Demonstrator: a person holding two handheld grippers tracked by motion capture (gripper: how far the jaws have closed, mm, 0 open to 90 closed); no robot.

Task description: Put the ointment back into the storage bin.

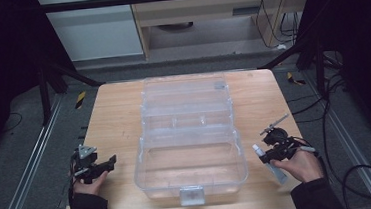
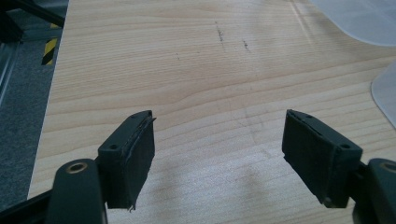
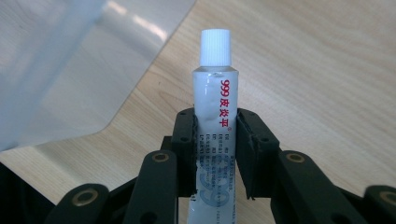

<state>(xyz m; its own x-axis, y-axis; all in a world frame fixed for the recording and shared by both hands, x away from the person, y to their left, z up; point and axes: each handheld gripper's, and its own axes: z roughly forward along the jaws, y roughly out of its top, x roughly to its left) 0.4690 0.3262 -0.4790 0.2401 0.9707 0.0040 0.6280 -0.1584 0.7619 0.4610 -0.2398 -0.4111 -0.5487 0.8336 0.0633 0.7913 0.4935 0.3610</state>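
Wooden counter (image 1: 119, 119) carried an open clear organizer box (image 1: 188, 134); right hand-held gripper (image 3: 215, 140) clamped a white-capped tube (image 3: 215, 112), presumably for stowing, while left hand-held gripper (image 2: 219, 154) stood agape, empty.

Pale matt wooden table (image 1: 119, 114) with fine grain; clear glossy plastic tiered storage box (image 1: 188, 134); white glossy plastic ointment tube (image 3: 215, 112) with ribbed cap; matt black gripper pads (image 2: 135, 154).
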